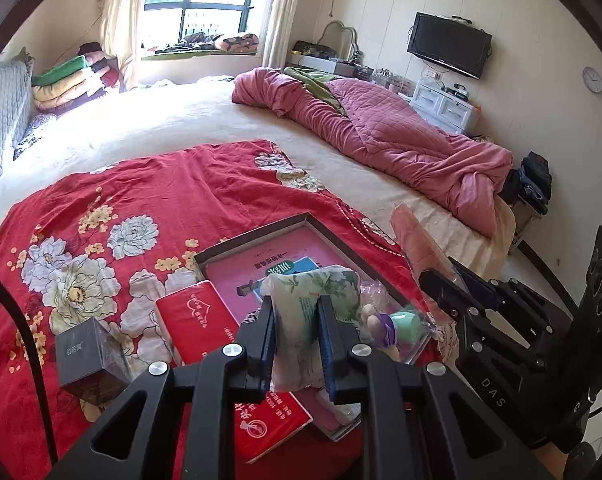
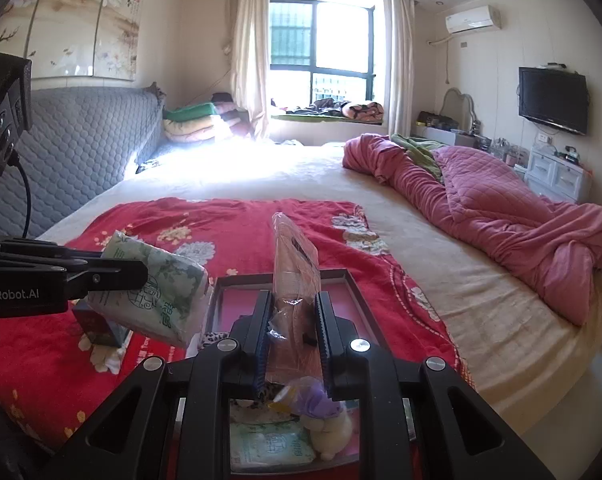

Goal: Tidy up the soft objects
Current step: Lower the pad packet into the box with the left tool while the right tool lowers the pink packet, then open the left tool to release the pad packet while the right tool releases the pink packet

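Observation:
My left gripper [image 1: 295, 306] is shut on a green floral tissue pack [image 1: 307, 320] and holds it above a shallow grey box [image 1: 257, 236] with a pink bottom on the red floral cloth [image 1: 141, 200]. The pack also shows in the right wrist view [image 2: 157, 292]. My right gripper [image 2: 293, 300] is shut on a pink item in a clear plastic bag [image 2: 295, 268], held upright over the same box [image 2: 341, 280]. That bag shows at the right in the left wrist view [image 1: 415, 240]. A plush toy in plastic [image 2: 325, 420] and another tissue pack [image 2: 269, 446] lie below the right gripper.
A red tissue pack [image 1: 199, 320], a black cube box [image 1: 89, 364] and a red booklet [image 1: 269, 424] lie on the cloth. A pink quilt [image 1: 401, 140] is bunched on the bed's right side. A grey headboard [image 2: 73, 160] stands at the left.

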A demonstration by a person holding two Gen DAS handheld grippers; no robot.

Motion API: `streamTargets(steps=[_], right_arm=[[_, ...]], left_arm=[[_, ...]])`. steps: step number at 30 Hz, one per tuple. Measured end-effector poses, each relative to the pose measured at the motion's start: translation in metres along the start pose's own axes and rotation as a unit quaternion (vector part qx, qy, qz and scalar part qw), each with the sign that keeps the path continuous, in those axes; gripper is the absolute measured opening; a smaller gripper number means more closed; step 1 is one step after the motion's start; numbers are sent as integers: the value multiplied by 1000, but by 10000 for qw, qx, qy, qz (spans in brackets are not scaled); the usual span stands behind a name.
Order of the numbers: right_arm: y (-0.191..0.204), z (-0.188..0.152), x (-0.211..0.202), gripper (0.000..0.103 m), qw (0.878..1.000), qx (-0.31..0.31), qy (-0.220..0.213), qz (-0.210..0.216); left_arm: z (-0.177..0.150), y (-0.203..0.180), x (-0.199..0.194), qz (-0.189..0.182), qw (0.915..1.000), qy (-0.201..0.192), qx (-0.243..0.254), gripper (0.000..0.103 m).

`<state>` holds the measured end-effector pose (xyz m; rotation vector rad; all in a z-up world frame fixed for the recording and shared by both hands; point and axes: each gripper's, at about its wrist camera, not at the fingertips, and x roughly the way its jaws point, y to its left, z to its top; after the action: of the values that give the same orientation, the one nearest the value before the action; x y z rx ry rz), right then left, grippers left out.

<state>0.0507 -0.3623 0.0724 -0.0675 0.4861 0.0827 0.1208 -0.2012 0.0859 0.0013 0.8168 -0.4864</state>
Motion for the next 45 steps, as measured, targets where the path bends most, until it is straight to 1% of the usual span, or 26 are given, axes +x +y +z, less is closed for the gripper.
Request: streamTargets(steps=[6,15,23,30,36,42,43,45], right_arm=[[-22,-9,3,22,9997,229,41,-98],[-45,-20,11,22,9986,459,162,-187],[-60,-32,25,22,9971,656,335,-206],[-70,-44,37,22,9951,834,495,-202],[-77,-58,54,22,9912,1015,826,-198],[-80,-75,73,24,9846,1271,1200,-5],[-81,-76,74,26,9835,1339,1213,44],[-82,-77,73,35,9815,1483,1203,144]], left_arm=[[3,-17,29,-30,9997,201,165,20],[-4,-37,66,-29,9979,520,382,20],[-9,-44,84,34,9963,684,520,20],[-11,-46,95,36,9954,797,539,20],[-14,-46,105,73,9945,888,553,20],[-17,-46,115,122,9934,1003,550,21],[-17,-44,116,123,9934,1016,520,21],[-17,-42,116,104,9938,1010,451,21]])
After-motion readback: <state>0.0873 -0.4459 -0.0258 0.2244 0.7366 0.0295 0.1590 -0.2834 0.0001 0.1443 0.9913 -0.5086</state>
